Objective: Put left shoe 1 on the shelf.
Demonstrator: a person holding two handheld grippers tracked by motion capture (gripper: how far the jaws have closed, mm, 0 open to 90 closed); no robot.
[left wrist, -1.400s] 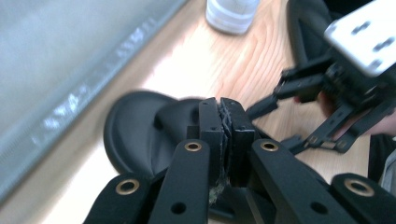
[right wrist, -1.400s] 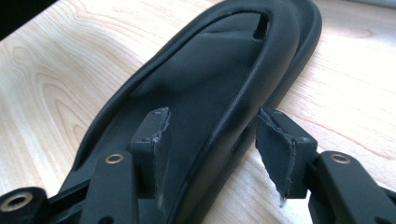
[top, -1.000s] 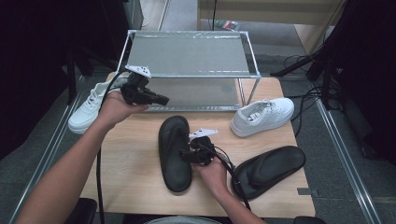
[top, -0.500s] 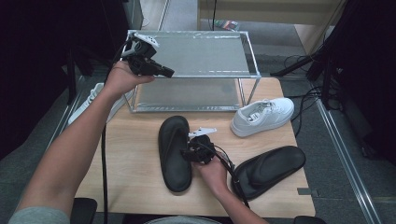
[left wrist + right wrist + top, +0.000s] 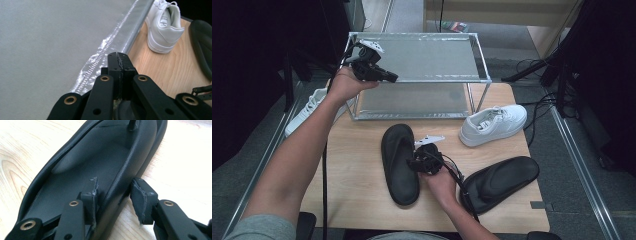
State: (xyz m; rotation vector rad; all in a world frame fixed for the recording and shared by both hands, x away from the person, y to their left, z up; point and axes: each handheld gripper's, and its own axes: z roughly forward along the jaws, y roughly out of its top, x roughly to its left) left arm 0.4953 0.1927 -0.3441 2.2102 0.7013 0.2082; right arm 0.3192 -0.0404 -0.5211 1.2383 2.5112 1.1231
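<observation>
While left gripper point(image 5: 119, 62) fingers clenched, right gripper point(image 5: 116, 195) fingers closing astride smooth black slipper point(image 5: 100, 162) rim.

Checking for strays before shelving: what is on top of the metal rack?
The rack's top shelf looks bare; the shut left gripper hovers over its edge. The lower shelf is partly hidden beneath.
</observation>
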